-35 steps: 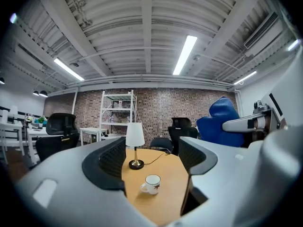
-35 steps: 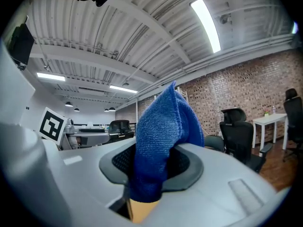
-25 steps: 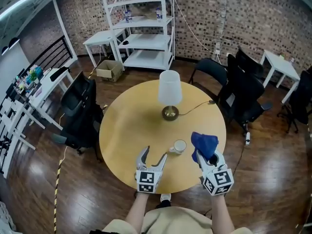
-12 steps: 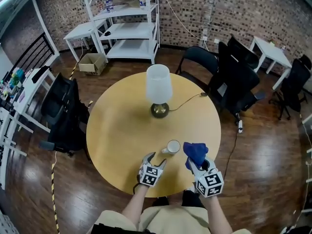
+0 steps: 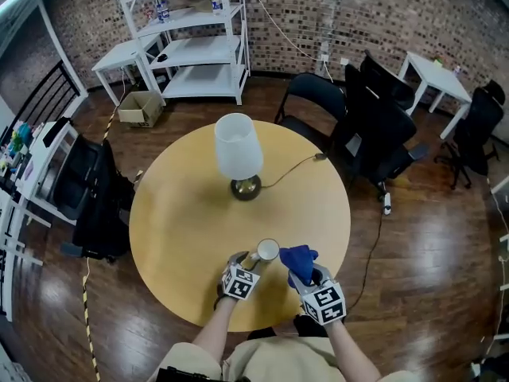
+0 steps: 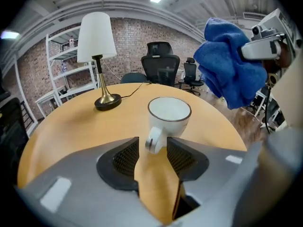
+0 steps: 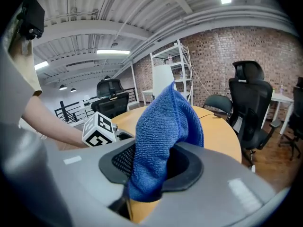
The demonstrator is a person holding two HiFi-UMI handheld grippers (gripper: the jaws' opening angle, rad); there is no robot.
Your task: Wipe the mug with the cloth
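The white mug (image 6: 169,115) stands upright close to the near edge of the table (image 5: 183,213). It is empty, and its handle points at the left gripper (image 6: 151,152). That gripper's jaws have just been closing and now stand narrow on either side of the handle, one pad about touching it and a slight gap at the other. The right gripper (image 7: 151,167) is clamped on a blue cloth (image 7: 163,126), raised just beside the mug and clear of it. A lamp (image 5: 238,153) stands farther back. An open box (image 5: 140,108) sits on the floor; its contents are unclear.
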